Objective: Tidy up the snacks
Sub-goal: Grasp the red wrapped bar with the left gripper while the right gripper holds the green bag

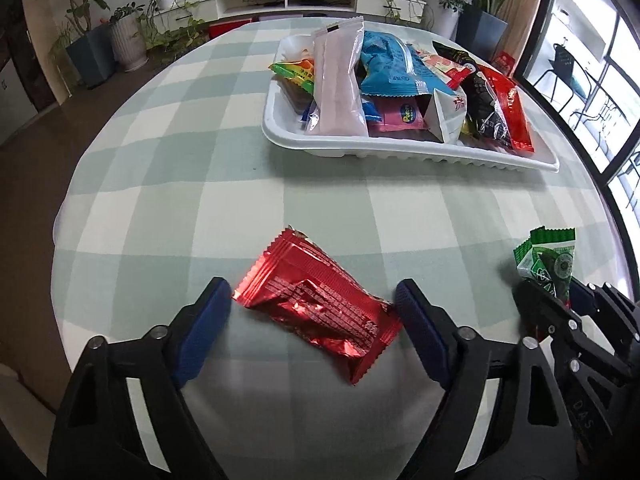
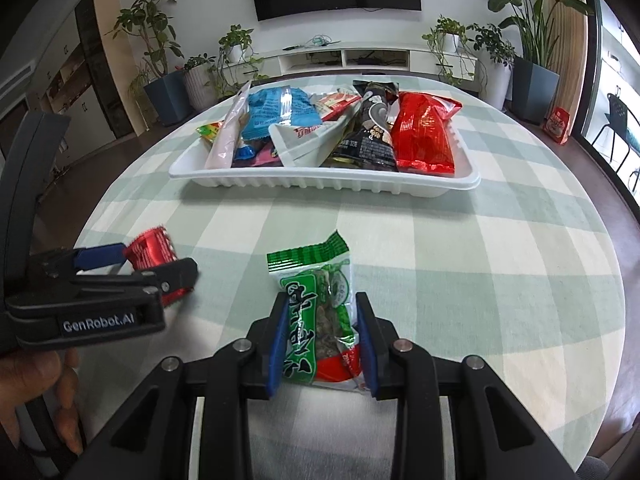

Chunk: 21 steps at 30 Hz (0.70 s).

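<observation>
A red foil snack packet [image 1: 320, 304] lies flat on the checked tablecloth. My left gripper [image 1: 310, 296] stands open astride it, one blue pad close to each end of the packet. The right wrist view shows the same left gripper [image 2: 160, 260] from the side, around the red packet [image 2: 150, 246]. My right gripper [image 2: 322, 340] is shut on a green snack packet [image 2: 316, 292], its pads pressing both long edges. In the left wrist view the green packet [image 1: 548, 256] sticks up from the right gripper [image 1: 554, 292]. A white tray [image 2: 320, 182] piled with several snack packets sits further back.
The round table [image 2: 480, 260] has a green and white checked cloth and drops off at its curved edge on all sides. A person's hand [image 2: 32, 376] holds the left gripper's handle. Potted plants, a low white cabinet and a wall screen stand beyond the table.
</observation>
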Available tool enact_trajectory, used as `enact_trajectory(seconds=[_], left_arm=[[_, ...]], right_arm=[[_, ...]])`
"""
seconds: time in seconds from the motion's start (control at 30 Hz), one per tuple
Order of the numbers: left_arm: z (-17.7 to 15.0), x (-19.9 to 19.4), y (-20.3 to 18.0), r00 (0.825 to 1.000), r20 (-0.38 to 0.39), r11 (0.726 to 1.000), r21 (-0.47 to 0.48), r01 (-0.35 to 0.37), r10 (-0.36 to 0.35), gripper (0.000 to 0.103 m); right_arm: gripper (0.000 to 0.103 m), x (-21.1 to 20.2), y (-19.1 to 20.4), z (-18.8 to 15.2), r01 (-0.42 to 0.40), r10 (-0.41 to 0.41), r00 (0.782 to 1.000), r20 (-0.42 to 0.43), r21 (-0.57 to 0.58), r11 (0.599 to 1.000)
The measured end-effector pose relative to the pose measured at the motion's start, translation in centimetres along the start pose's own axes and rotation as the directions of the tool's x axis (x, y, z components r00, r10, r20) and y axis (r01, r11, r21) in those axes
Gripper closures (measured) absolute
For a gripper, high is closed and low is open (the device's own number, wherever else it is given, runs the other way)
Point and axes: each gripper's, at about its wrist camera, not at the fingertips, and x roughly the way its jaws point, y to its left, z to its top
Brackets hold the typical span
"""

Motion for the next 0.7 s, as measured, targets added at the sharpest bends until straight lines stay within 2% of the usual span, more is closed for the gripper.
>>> enact_trajectory(seconds=[0.13,0.23,0.27,0.33,0.5,0.57,0.6,0.67,0.7], left_arm=[[-0.3,-0.4,1.1,1.0,0.005,1.0,0.016,0.0,0.0,0.048],[-0.7,-0.7,1.7,1.0,0.014,0.999,0.032,0.012,-0.012,0.058],[-0.8,-0.9,1.9,1.0,0.015,0.999,0.041,0.014,-0.015,0.064],[-1.2,-1.2,2.0,1.0,0.016,0.998,0.057,0.023,-0.024,0.069],[-1.2,-1.4,2.6,0.999,0.001,0.996,0.068,0.053,-0.053,0.071],[-1.2,-1.6,2.7,0.999,-0.004,0.996,0.065,0.052,-0.052,0.068],[-1.3,-1.7,2.6,0.998,-0.006,0.996,0.063,0.057,-0.057,0.063],[-1.4,-2.2,2.6,0.998,0.009,0.996,0.061,0.062,-0.062,0.027],[-1.4,-2.4,2.6,0.998,0.018,0.997,0.06,0.057,-0.059,0.024]], right_arm=[[0.069,0.0,0.2,0.0,-0.001,0.001,1.0,0.004,-0.003,1.0],[0.069,-0.3,0.4,-0.2,0.001,-0.001,1.0,0.009,-0.013,1.0],[0.069,-0.3,0.5,-0.3,0.003,-0.003,1.0,0.008,-0.016,1.0],[0.069,-0.2,0.6,-0.3,0.004,-0.004,1.0,0.009,-0.02,1.0],[0.069,-0.2,0.7,-0.4,0.006,-0.005,1.0,0.007,-0.021,1.0],[0.068,-0.2,0.8,-0.4,0.01,-0.009,1.0,0.005,-0.025,1.0],[0.068,-0.3,0.8,-0.4,0.012,-0.012,1.0,0.004,-0.026,1.0],[0.067,-0.2,0.9,-0.5,0.016,-0.015,1.0,0.004,-0.03,0.999],[0.067,-0.2,0.9,-0.5,0.016,-0.016,1.0,0.004,-0.031,0.999]])
